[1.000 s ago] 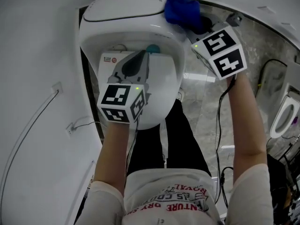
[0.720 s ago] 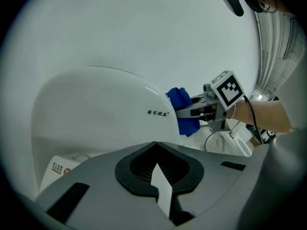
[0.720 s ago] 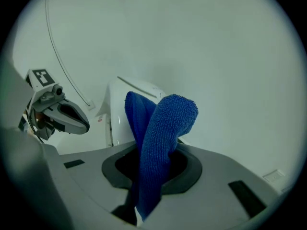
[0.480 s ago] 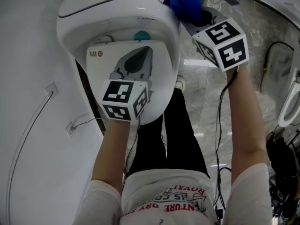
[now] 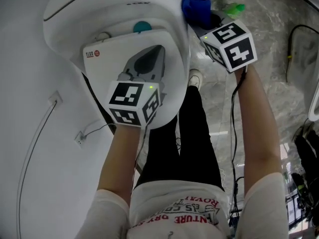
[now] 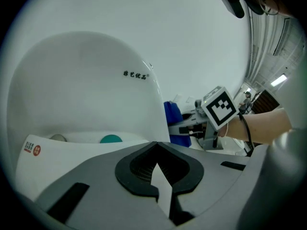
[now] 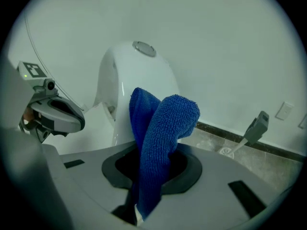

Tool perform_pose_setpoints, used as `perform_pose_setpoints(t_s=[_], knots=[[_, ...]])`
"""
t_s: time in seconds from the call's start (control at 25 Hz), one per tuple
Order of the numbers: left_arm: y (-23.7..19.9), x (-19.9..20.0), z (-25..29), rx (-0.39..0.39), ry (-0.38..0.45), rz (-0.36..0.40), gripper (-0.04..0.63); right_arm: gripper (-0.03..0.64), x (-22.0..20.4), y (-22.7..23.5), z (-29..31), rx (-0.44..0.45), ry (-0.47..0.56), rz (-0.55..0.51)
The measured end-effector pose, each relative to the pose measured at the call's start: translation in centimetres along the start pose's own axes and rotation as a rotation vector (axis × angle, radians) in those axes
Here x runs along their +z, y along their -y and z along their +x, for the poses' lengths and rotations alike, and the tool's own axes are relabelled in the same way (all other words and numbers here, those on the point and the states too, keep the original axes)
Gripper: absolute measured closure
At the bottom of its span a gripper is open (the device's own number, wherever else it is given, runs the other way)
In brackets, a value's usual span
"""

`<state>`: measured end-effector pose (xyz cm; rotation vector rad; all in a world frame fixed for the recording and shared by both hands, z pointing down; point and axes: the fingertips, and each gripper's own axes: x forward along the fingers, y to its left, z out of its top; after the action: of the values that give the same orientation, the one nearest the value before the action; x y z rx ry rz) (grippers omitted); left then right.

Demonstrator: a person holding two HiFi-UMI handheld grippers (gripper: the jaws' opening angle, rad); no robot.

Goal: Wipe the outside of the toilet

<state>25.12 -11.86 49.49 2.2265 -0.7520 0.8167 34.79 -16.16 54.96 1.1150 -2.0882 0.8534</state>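
The white toilet [image 5: 99,14] fills the top left of the head view, with a teal round thing [image 5: 142,27] inside it. My left gripper [image 5: 149,59] is shut on the edge of the toilet seat [image 5: 107,59], a flat white panel with a red sticker; a white sliver shows between its jaws [image 6: 160,186]. My right gripper [image 5: 202,19] is shut on a blue cloth [image 5: 195,8] that rests against the toilet's right outer side. In the right gripper view the blue cloth [image 7: 163,128] stands up out of the jaws in front of the toilet [image 7: 129,75].
A grey-handled tool [image 7: 254,126] leans by the wall over a floor drain [image 7: 225,151]. A green object [image 5: 233,7] lies on the marble floor [image 5: 269,24]. A cable [image 5: 84,133] runs down the white wall on the left. Another white fixture [image 5: 314,103] is at the right edge.
The right gripper and blue cloth have slid from the toilet's upper right corner down along its right side. The left gripper stays shut on the seat. The head view has shifted.
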Motion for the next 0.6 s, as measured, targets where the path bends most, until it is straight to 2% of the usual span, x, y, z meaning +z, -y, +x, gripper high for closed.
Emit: perform_pose_setpoints(t_s=[0.12,0.36,0.6], knots=[[0.8,-0.6,0.4,-0.043,-0.01,0.004,0.591,0.534,-3.1,-1.4,0.4,0.012,-0.047,0.014],[2.5,-1.6,0.9,-0.112,-0.03,0.063,0.591,0.534,-8.6,-3.8,1.3,0.027,-0.126,0.021],[3.8,-3.4,0.7,-0.154,-0.039,0.105,0.591,0.534,-12.2,-5.6,1.4,0.031,-0.182,0.031]])
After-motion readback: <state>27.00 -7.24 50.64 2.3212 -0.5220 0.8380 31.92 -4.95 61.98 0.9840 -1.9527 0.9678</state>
